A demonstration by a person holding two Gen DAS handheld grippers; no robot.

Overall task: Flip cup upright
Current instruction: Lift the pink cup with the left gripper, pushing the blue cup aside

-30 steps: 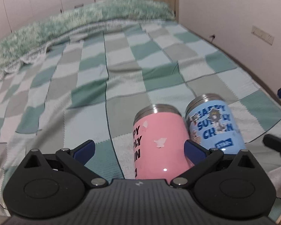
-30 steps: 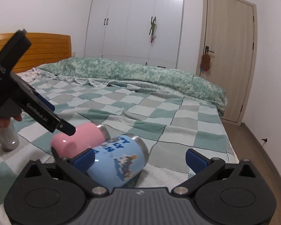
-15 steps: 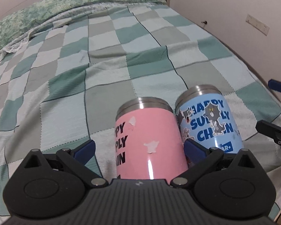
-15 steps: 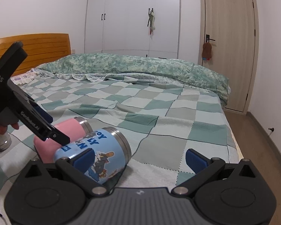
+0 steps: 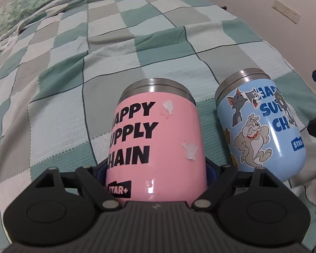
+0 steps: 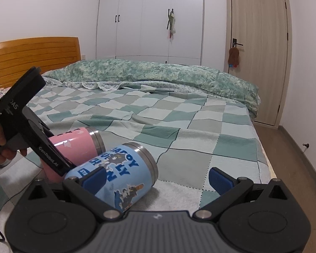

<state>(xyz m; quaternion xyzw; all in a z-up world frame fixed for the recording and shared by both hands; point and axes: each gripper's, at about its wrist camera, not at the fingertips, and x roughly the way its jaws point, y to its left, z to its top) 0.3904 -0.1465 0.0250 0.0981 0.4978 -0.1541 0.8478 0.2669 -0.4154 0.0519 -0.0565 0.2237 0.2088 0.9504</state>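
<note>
A pink cup [image 5: 155, 145] with black lettering lies on its side on the checked bedspread, steel rim pointing away. My left gripper [image 5: 157, 171] is shut on its lower body, blue pads pressed to both sides. A blue cartoon cup [image 5: 261, 126] lies on its side just right of it, apart by a small gap. In the right wrist view the blue cup [image 6: 120, 172] lies at the left, beside the left finger of my open right gripper [image 6: 158, 179], which holds nothing. The pink cup [image 6: 78, 145] lies behind it, held by the left gripper [image 6: 50, 158].
The checked green bedspread [image 5: 115, 52] covers the bed. A folded green quilt [image 6: 158, 73] lies at the far end. A wooden headboard [image 6: 31, 57] stands at the left. The bed's edge and floor [image 6: 295, 158] are at the right, with a door [image 6: 259, 48] beyond.
My left gripper moved forward around the pink cup and closed on it. The blue cup now sits slightly apart from the pink one. The right gripper stayed open.
</note>
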